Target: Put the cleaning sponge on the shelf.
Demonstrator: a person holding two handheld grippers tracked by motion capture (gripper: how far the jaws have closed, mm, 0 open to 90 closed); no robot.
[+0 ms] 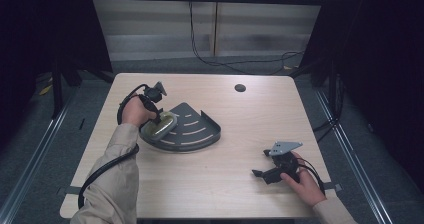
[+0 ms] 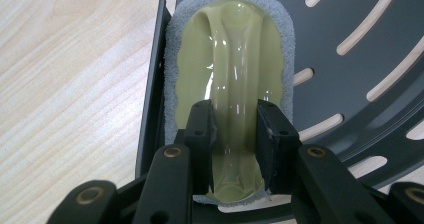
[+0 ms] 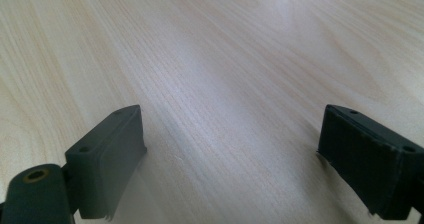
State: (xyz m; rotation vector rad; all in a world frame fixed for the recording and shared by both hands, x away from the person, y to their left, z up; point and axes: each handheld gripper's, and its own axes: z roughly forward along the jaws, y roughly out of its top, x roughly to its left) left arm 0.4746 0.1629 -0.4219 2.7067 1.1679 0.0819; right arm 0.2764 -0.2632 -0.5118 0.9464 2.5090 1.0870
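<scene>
A dark grey quarter-round corner shelf (image 1: 192, 129) with curved slots lies on the wooden table left of centre. Over its left edge is an oval scrubber (image 1: 159, 127) with a yellow-green glossy top and a grey sponge rim. My left gripper (image 1: 161, 118) is shut on the scrubber's raised handle ridge (image 2: 235, 84), one black pad on each side of it. The shelf's rim (image 2: 152, 99) and slotted floor (image 2: 360, 59) lie beneath the scrubber. My right gripper (image 1: 262, 165) rests low at the table's front right, jaws wide apart over bare wood (image 3: 230, 84), nothing between them.
A round cable hole (image 1: 240, 88) sits near the table's far edge. Cables trail on the floor behind the table (image 1: 235, 61). Dark frame posts stand at both sides. Bare tabletop (image 1: 225, 169) lies between the shelf and the right gripper.
</scene>
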